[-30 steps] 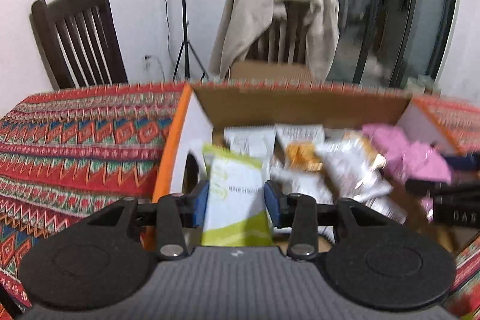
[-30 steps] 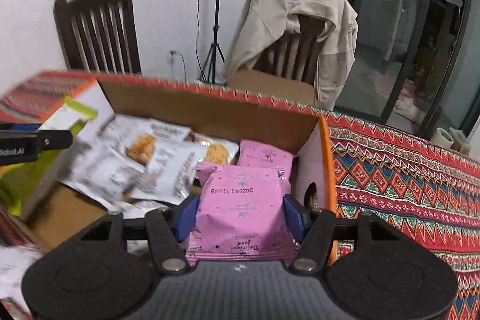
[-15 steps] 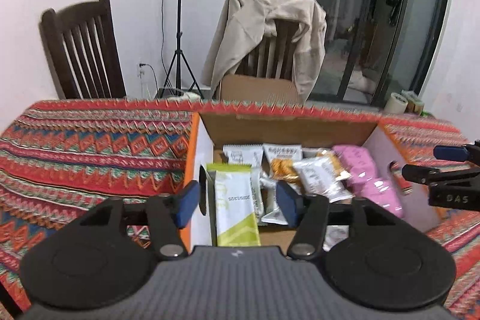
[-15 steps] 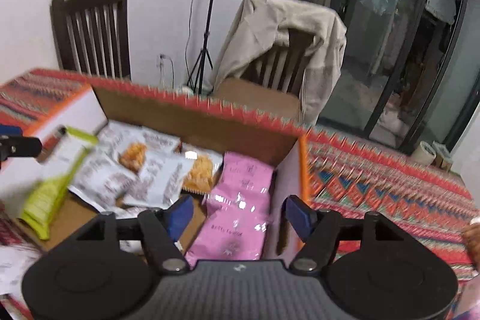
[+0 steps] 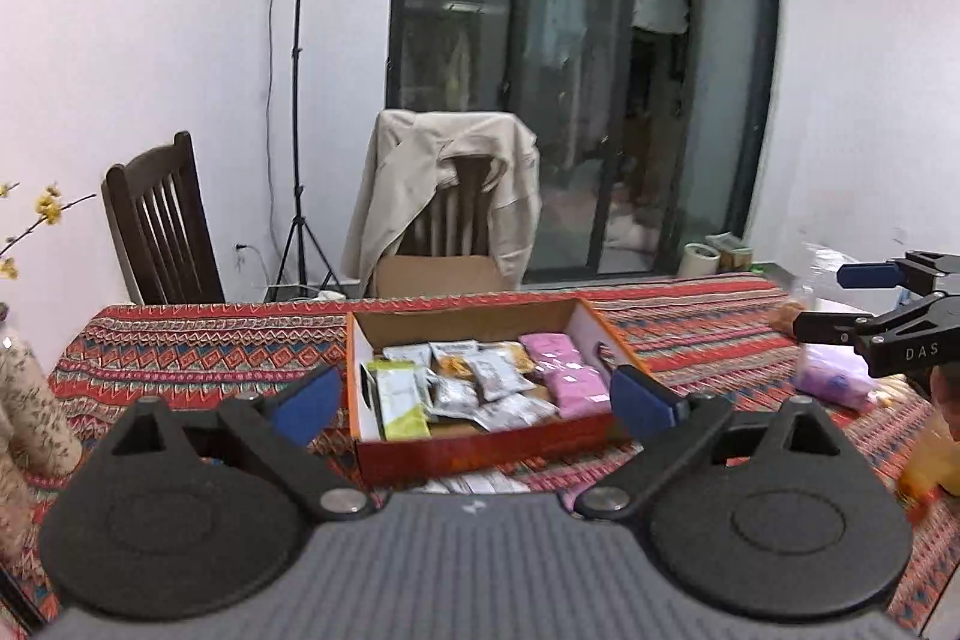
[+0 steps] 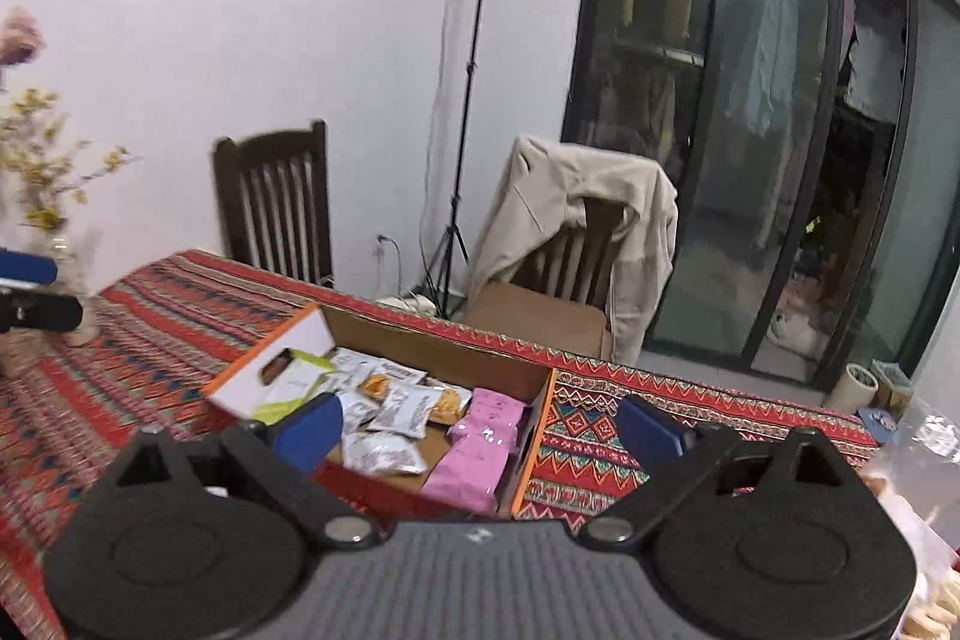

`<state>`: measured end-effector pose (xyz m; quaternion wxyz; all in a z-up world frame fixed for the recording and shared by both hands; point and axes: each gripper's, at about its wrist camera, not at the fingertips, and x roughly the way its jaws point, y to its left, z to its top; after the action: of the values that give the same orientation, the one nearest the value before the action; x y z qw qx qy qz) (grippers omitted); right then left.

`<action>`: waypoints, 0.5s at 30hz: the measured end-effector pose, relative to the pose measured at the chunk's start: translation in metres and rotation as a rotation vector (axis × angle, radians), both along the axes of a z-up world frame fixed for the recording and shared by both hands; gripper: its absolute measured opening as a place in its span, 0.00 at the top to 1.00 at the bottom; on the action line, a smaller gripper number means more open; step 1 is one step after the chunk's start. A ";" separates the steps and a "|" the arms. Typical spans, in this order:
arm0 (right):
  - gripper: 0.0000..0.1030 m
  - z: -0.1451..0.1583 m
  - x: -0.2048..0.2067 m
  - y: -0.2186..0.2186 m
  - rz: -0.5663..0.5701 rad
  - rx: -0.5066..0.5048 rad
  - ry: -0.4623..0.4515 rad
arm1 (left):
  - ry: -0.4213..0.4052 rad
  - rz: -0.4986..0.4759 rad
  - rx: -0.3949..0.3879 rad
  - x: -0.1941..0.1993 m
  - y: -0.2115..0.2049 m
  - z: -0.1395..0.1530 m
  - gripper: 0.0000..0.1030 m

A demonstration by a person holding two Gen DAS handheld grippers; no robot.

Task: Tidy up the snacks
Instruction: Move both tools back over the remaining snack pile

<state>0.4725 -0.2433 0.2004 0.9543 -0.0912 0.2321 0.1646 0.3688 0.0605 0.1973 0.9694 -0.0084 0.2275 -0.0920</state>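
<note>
Both tongs, left gripper [image 5: 474, 394] and right gripper [image 6: 477, 427], are opening with nothing between them; the snacks [image 5: 474, 388] lie ahead and below in the box [image 5: 480, 451], apparently released there for sorting.

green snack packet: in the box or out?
In. The green packet lies inside the cardboard box at its left end, beside the silver packets; neither gripper touches it.
</note>
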 end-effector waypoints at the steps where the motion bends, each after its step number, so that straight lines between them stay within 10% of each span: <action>1: 0.04 0.001 -0.015 -0.005 0.004 0.005 -0.005 | -0.010 -0.003 -0.004 -0.018 -0.001 -0.002 0.03; 15: 0.00 -0.066 -0.212 -0.048 0.104 0.132 -0.051 | -0.053 0.059 -0.027 -0.179 -0.024 -0.097 0.00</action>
<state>0.2605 -0.2913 0.1346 0.9540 -0.0443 0.1914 0.2264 0.1895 0.0361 0.0999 0.9771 -0.0260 0.2002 -0.0665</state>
